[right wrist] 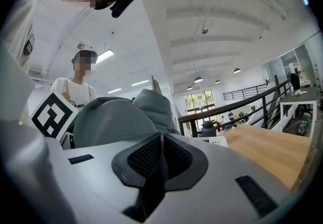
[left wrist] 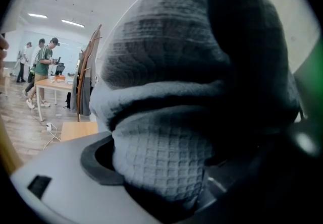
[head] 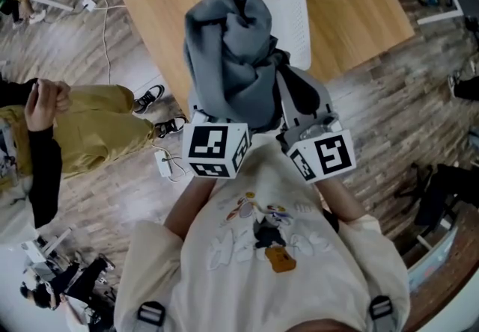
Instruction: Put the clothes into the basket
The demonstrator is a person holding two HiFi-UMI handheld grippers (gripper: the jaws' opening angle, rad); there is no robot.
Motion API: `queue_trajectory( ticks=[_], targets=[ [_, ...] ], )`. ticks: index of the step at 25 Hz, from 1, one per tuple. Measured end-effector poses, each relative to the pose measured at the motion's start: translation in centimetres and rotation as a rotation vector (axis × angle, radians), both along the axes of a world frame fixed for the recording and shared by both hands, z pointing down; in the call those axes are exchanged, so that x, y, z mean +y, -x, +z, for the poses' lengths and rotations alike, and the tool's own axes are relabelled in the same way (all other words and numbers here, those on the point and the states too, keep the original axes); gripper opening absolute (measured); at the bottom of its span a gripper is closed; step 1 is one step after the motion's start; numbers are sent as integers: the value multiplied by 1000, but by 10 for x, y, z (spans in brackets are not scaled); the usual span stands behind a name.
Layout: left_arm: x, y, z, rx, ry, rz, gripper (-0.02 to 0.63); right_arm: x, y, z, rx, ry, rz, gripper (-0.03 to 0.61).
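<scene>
the task looks about half done for this one piece: the grey waffle-knit garment [head: 228, 54] is lifted but not yet in the basket, and the part of the basket that shows holds nothing. no other clothes show on the table, so as far as the views tell, this bundle is all that is left to drop in. at the left, the left gripper [left wrist: 169, 172] has its jaws clamped on a thick fold of the garment, whose waffle texture fills the space between them in the left gripper view. this gripper points up and away from the person, with its marker cube low near the chest. the garment stands up from it as a bunched heap in the air over the near edge of the table [head: 359, 16]. in the head view the heap covers the basket's near left part. to the right, the right gripper [right wrist: 160, 153] has its pads pressed together with nothing visible between them. it sits just beside the garment's lower right side at much the same height, and i cannot tell whether it touches the cloth. the white plastic basket [head: 293, 1] stands on the table toward its far edge, just beyond the raised bundle. what probably remains is to carry the garment forward over the rim and let go.
</scene>
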State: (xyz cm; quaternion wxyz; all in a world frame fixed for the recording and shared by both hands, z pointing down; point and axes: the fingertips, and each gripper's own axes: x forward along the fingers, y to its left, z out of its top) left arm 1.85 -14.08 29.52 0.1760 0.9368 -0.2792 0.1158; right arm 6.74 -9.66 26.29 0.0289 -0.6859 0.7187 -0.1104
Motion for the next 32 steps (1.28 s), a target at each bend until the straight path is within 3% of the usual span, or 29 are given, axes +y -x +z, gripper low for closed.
queue_trajectory(
  ticks=[19, 32],
  targets=[
    [-65, -59, 19, -61, 16, -50, 413, -60, -55, 25, -38, 63, -78, 31],
    [-91, -88, 53, -102, 58, -70, 413, -83, -94, 61, -83, 127, -47, 31]
  ],
)
